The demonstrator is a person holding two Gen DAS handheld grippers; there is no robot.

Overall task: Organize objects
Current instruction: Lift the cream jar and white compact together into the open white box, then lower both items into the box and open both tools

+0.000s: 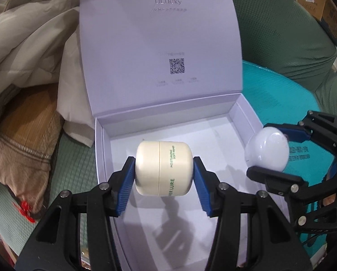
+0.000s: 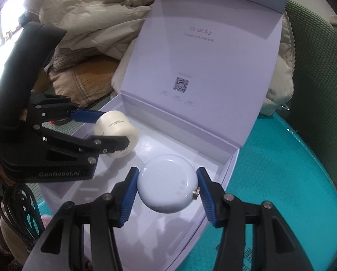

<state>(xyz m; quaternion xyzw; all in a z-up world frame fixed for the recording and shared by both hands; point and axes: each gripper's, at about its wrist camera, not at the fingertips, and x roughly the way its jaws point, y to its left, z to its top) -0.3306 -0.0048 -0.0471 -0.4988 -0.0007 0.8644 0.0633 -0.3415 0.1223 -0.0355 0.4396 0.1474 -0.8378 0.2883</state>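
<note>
Left gripper (image 1: 164, 176) clamped tight on a cream jar (image 1: 162, 168), blue pads (image 1: 126, 186) pressed on lid end & base end, jar lying sideways w/ green lettering facing up. It hangs just above the floor of the open white box (image 1: 215, 131), shadow right beneath it. Right gripper (image 2: 167, 188) pinched on a round pale-blue compact (image 2: 167, 184), pads on opp. edges, small metal clasp by the right pad. Compact also over the box interior, nearer the right wall; in the left wrist view it sits off to the right of the jar, apart from it. Beyond both grippers the box lid (image 2: 202, 52) stands upright, QR code & logo showing. Behind the lid, a heap of beige jackets (image 2: 96, 9). Under the box, teal sheet (image 2: 281, 169); green cushion (image 2: 319, 90) far right.
</note>
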